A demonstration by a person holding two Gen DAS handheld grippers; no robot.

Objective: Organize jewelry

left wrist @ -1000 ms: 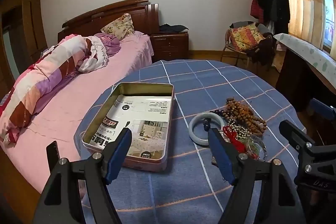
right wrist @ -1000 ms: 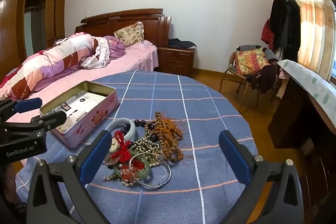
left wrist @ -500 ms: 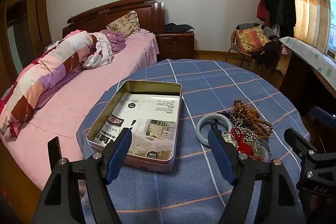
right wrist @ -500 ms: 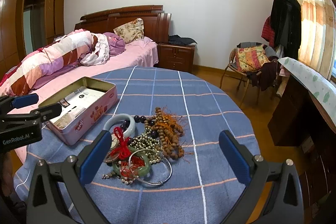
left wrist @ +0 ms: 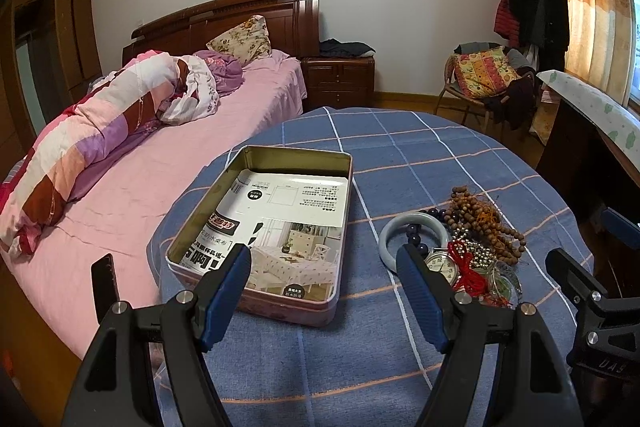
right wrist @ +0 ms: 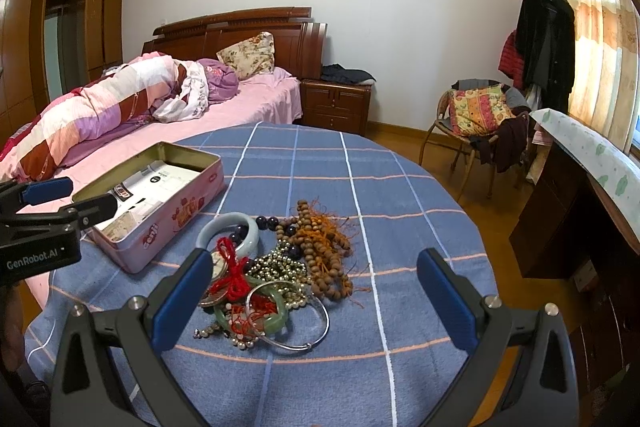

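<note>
The left gripper [left wrist: 324,281] hangs over the near edge of the pink tin [left wrist: 262,237], its blue pads spread wide with nothing between them. The right gripper [right wrist: 314,293] is likewise released, its pads parted above the heap of jewelry [right wrist: 276,267] and touching none of it. On the left gripper's body, seen from the right wrist view, white lettering reads "GenRobot.AI". The tin's pink side carries red cartoon lettering too small to read; inside it lies a printed sheet [left wrist: 280,227] with Chinese text and a photo of a dining room, the words too fine to make out.

The jewelry sits in one tangle on the blue checked tabletop [right wrist: 400,195], just to the right of the tin and apart from it: a pale jade bangle [right wrist: 228,231], dark beads, brown wooden bead strings [right wrist: 324,251] with orange tassels, a pocket watch [left wrist: 440,265] tied with red cord, a green bangle [right wrist: 256,321], silvery bead chains and a thin metal bangle [right wrist: 288,319]. The tin stands close to the tabletop's left edge, beside the pink bed [left wrist: 152,163]. Beyond the heap and to its right the cloth lies open up to the round rim
</note>
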